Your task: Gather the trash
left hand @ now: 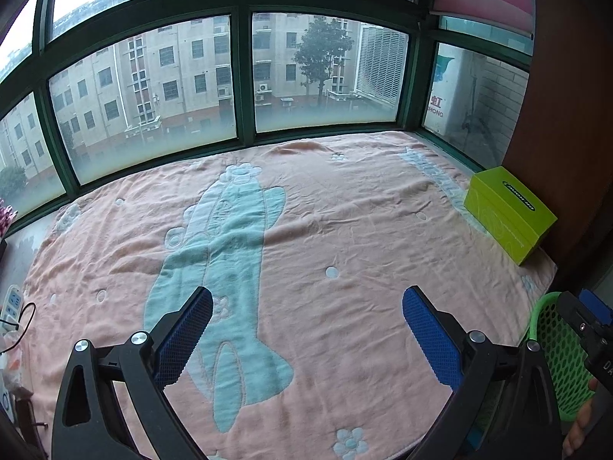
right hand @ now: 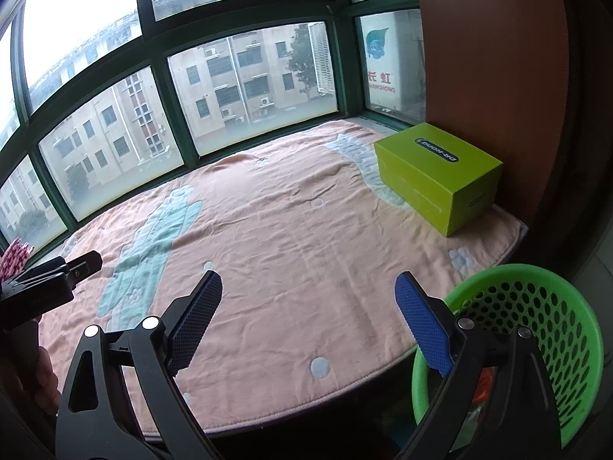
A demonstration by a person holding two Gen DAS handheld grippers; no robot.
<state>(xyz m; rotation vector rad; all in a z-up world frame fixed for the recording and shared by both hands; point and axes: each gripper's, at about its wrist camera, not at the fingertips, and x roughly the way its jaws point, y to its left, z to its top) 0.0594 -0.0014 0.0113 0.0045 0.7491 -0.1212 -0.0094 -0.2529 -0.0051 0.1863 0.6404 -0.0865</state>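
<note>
Two tools hang over the pink blanket (left hand: 345, 230) on the window seat, each with its blue pads spread wide and nothing between them: the left tool (left hand: 306, 318) and the right tool (right hand: 308, 299) are both empty. No loose trash shows anywhere on the blanket; the only thing standing on it is the lime-green box (right hand: 436, 176) at the far right corner against the wall, its long axis running from the window toward the room. The green mesh basket (right hand: 536, 329) sits below the blanket's near right edge — just beside the right tool's right finger, and well right of the left tool. Something orange and pale seems to lie inside the basket, though the finger hides most of it. If the box counts as trash, it lies ahead and to the right of both tools, and the right tool is the nearer — to the box and to the basket alike.
</note>
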